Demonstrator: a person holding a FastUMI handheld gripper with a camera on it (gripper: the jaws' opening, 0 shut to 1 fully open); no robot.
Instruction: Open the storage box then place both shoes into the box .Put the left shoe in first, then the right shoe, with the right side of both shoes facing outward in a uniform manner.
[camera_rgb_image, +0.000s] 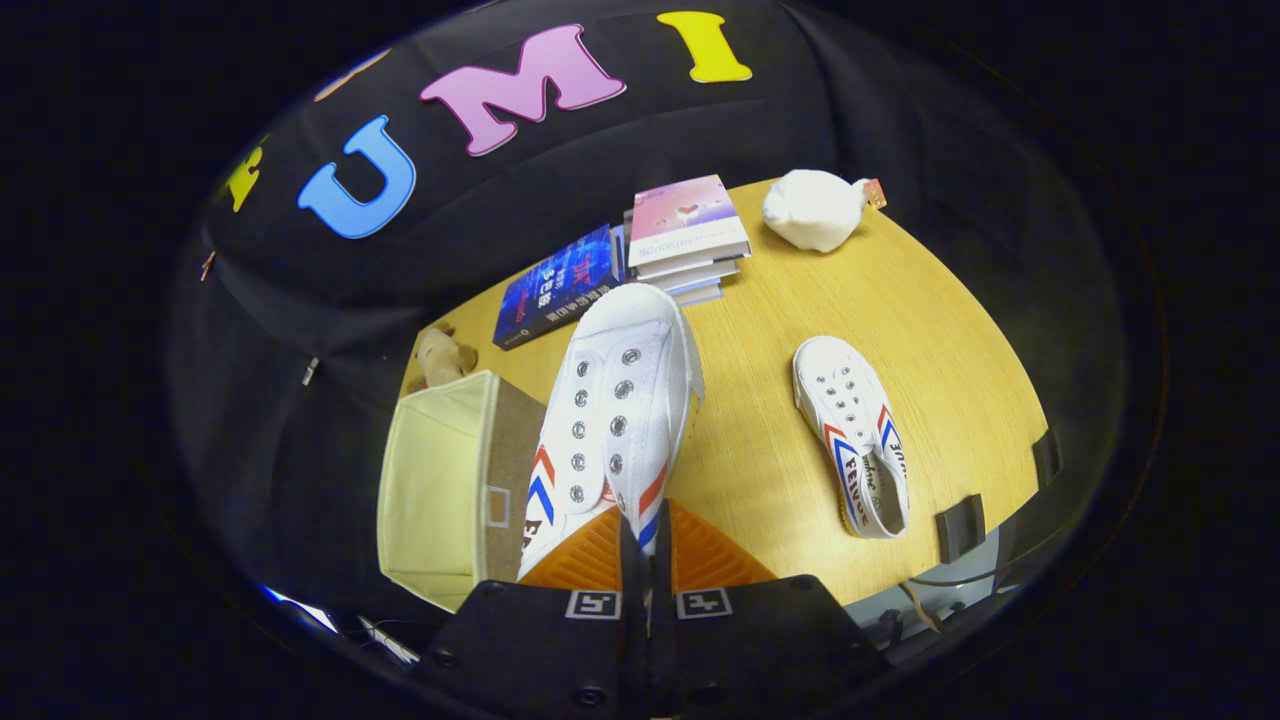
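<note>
Gripper (645, 560) fingers were pinched nearly together on the heel rim of 1 white shoe (620, 410), held with its toe pointing away above the wooden table (770, 400). Beside that held shoe sat the open beige storage box (450, 480). On its other side lay the 2nd shoe (855, 440), well apart. Beyond the held shoe's toe were stacked books (685, 235), a blue book (555, 285) and a white plush toy (815, 208).

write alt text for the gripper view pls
The claw is shut on a white shoe, held up above a wooden table beside an open cream storage box. A second white shoe lies on the table, with books beyond.
</note>
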